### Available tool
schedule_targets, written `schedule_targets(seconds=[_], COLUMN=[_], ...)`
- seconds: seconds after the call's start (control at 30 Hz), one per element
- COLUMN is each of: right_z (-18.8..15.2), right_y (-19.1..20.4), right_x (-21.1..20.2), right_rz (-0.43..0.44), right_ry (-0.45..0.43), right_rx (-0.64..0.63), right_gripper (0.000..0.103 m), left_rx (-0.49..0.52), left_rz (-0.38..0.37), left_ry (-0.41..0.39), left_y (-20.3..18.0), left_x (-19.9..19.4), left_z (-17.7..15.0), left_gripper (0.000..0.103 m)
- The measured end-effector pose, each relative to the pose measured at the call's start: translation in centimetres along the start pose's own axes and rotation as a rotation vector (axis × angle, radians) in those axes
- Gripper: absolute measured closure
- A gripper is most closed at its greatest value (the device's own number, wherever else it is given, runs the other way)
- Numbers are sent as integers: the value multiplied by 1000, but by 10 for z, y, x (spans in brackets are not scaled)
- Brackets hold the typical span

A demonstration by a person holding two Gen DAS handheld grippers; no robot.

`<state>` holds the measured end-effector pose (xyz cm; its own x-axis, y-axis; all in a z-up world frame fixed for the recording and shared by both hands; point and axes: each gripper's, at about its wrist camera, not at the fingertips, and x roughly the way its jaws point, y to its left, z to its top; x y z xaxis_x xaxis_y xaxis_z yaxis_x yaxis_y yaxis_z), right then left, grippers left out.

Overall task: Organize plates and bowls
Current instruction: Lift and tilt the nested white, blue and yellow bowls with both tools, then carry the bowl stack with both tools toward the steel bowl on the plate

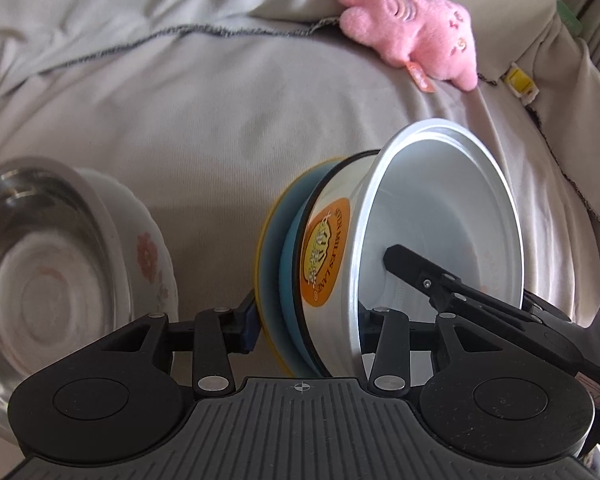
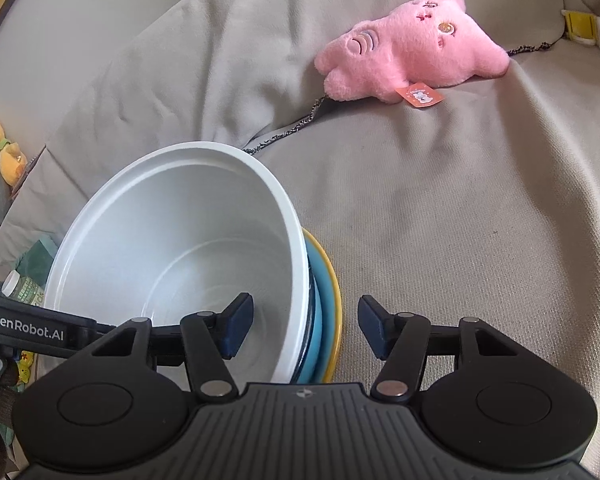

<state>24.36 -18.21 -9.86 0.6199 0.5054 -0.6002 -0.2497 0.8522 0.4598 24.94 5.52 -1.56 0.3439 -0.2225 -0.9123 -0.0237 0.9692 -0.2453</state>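
A stack stands tilted on its edge on the beige cover: a yellow plate point(image 1: 262, 248), a blue plate point(image 1: 290, 264) and a white bowl point(image 1: 440, 216) with an orange label point(image 1: 324, 252). My left gripper point(image 1: 308, 324) is shut on the stack's lower edge, one pad against the yellow plate's back and the other hidden inside the bowl. My right gripper point(image 2: 305, 326) straddles the same white bowl point(image 2: 172, 240) and yellow plate point(image 2: 334, 300). Its left pad is inside the bowl, and cloth shows between its right pad and the plate. Its fingertip point(image 1: 398, 258) shows in the bowl.
A steel bowl point(image 1: 40, 260) sits nested in a white flowered bowl point(image 1: 152, 256) at the left. A pink plush toy point(image 1: 412, 28) point(image 2: 412, 48) lies farther back, with a yellow clip point(image 2: 580, 26) beyond it. A duck toy point(image 2: 4, 148) and a bottle point(image 2: 20, 284) are at the left edge.
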Motion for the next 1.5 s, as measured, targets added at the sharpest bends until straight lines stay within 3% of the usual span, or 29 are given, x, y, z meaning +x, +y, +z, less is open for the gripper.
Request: schedule_targets(seconds=[0.23, 0.47, 0.7, 0.93, 1.2, 1.5], right_z=[5, 10, 15, 10, 17, 17], right_y=[-16, -12, -25, -15, -19, -26], right_x=[4, 5, 10, -1, -16, -6], right_rz=[65, 98, 149, 86, 64, 71], right_ry=[51, 82, 134, 91, 12, 57], right_rx=[95, 78, 133, 77, 88, 120], right_gripper=[46, 61, 61, 59, 58, 58], left_rx=[39, 69, 55, 133, 144, 160], left_rz=[17, 86, 107, 214, 221, 244], left_ry=[18, 65, 68, 55, 50, 37], left_y=[-13, -21, -23, -47, -51, -57], left_x=[-5, 0, 1, 3, 1, 6], left_z=[5, 13, 18, 18, 20, 24], left_gripper=[53, 57, 59, 57, 59, 56])
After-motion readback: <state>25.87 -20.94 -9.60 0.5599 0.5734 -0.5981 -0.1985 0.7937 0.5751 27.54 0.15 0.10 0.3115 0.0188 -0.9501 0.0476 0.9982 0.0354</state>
